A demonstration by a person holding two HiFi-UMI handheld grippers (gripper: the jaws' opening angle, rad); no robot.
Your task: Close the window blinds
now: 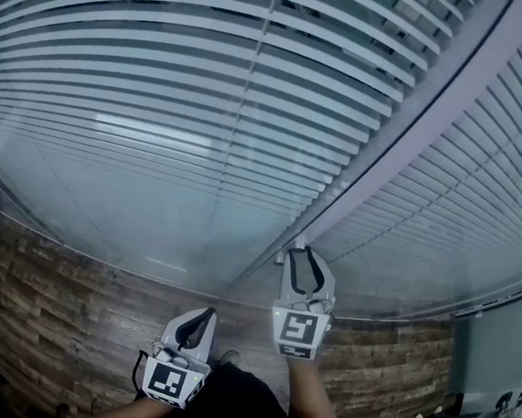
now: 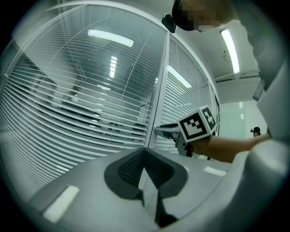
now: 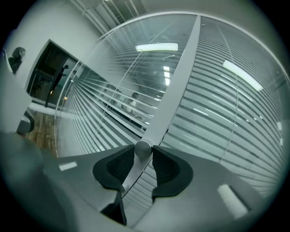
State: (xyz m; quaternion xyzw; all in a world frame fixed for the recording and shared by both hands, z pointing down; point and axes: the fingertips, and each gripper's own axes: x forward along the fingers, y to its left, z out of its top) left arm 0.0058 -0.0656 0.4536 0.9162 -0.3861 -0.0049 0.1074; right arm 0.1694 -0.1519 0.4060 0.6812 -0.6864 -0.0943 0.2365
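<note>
Two blinds (image 1: 186, 100) are spreading across the upper frame, edges cut off. Right gripper (image 3: 143, 154) is clamping one knob (image 3: 143, 147) on the mullion (image 3: 176, 81), bottom centre; left gripper (image 2: 145, 152) is hovering, jaws together.

My left gripper (image 2: 144, 152) sits low in view, its dark pads (image 2: 124, 170) meeting at the tips with nothing between them. Ahead, glass and white window blinds (image 2: 68, 104) fill everything. On the left pane the slats stand partly open, with dark gaps showing between them. A pale frame post (image 2: 159, 81) splits the panes, and the right-pane slats (image 2: 188, 93) look flatter, more closed. My right gripper (image 2: 161, 130) comes in from the right, marker cube (image 2: 197, 124) facing me and forearm (image 2: 231, 146) behind it. Its tips are right at the post, but I can't tell from here what they pinch. Ceiling lights (image 2: 111, 38) glint in the glass.
</note>
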